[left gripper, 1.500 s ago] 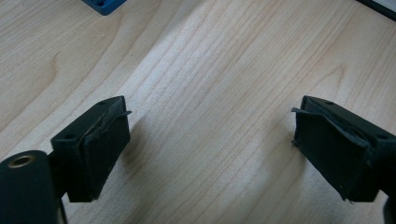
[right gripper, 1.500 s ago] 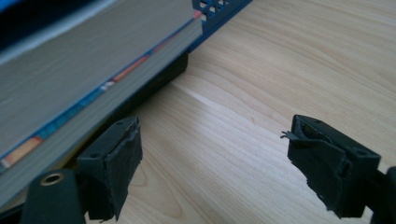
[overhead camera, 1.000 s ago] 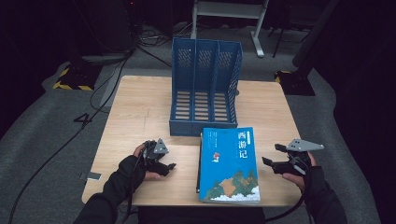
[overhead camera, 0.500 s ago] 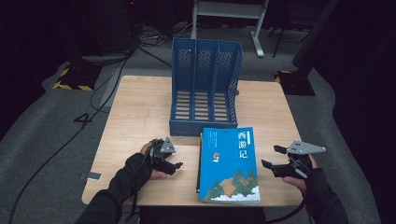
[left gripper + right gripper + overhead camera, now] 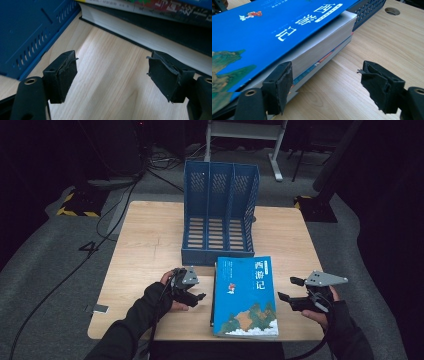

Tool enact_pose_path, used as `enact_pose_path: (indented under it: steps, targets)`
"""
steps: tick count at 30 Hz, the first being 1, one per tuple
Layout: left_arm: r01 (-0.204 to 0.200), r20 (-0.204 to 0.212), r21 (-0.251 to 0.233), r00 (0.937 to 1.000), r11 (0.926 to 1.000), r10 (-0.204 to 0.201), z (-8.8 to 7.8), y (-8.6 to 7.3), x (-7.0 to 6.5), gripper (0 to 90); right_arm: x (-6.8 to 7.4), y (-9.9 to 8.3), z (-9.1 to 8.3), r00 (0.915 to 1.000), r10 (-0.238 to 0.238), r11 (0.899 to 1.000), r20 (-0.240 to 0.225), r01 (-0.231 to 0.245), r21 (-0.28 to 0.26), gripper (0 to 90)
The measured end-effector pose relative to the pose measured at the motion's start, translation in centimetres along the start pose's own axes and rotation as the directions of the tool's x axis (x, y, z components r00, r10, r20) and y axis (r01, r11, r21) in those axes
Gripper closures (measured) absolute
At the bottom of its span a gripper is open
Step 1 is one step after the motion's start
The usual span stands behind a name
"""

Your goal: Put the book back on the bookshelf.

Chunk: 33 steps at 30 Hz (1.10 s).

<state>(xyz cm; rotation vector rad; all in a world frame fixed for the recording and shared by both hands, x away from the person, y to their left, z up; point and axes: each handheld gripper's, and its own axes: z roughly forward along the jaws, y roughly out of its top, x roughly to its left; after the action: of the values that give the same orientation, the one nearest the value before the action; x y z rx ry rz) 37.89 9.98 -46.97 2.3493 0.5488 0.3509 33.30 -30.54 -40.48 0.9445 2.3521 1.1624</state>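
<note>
A thick book with a blue cover (image 5: 245,297) lies flat on another book at the front of the wooden table (image 5: 150,245). My left gripper (image 5: 197,299) rests just left of the stack, open, its jaws pointing at the books' edge. In the left gripper view the empty gripper (image 5: 111,72) faces the pale page edge (image 5: 155,30). Right of the stack, my right gripper (image 5: 288,288) is open; its jaws have just been closing with nothing between them. In the right gripper view that gripper (image 5: 325,82) stands beside the blue book (image 5: 274,22) and the lower book (image 5: 322,60).
A blue three-slot file rack (image 5: 220,210) stands upright just behind the books, also seen in the left gripper view (image 5: 30,30) and the right gripper view (image 5: 369,7). A round hole (image 5: 392,10) is cut in the tabletop. Cables lie on the grey floor (image 5: 60,270).
My left hand has moved right, bringing its gripper close to the books' left edge. The right gripper has shifted only slightly and its jaws stand a little narrower.
</note>
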Motion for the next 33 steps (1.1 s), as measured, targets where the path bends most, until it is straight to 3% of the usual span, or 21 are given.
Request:
enact_pose_path:
  steps: [9,11,18,22,26,30,33]
  targets:
    - [-0.035,-0.001,-0.021,0.9994,0.9992,0.035,0.2,1.4,-0.3,23.5,1.4,1.3,0.0,0.9980,-0.021,0.999,-0.060,0.023,0.037,27.2]
    - [-0.040,-0.003,-0.027,0.9992,0.9988,0.040,0.3,1.6,-0.3,23.3,1.6,1.6,0.1,0.9982,-0.021,0.998,-0.056,0.024,0.050,27.3]
    - [-0.044,-0.004,-0.027,0.9990,0.9987,0.044,0.7,2.1,-0.5,23.5,1.7,2.1,-0.5,0.9971,-0.012,0.999,-0.075,0.014,0.033,26.5]
    - [-0.046,-0.004,-0.032,0.9989,0.9984,0.046,0.9,2.3,-0.6,23.3,2.4,2.2,0.0,0.9928,-0.029,0.998,-0.116,0.035,0.057,25.7]
    - [-0.042,-0.005,-0.042,0.9991,0.9982,0.042,0.8,2.3,-0.6,23.5,2.9,2.0,1.0,0.9919,-0.035,0.994,-0.122,0.048,0.100,25.2]
    - [-0.039,-0.008,-0.056,0.9992,0.9977,0.038,0.6,2.4,-0.5,24.0,3.0,1.7,1.7,0.9873,-0.011,0.992,-0.159,0.031,0.123,22.4]
    - [-0.036,-0.011,-0.070,0.9993,0.9969,0.035,0.5,2.5,-0.4,25.1,2.6,1.5,2.2,0.9784,0.035,0.989,-0.204,-0.005,0.147,18.9]
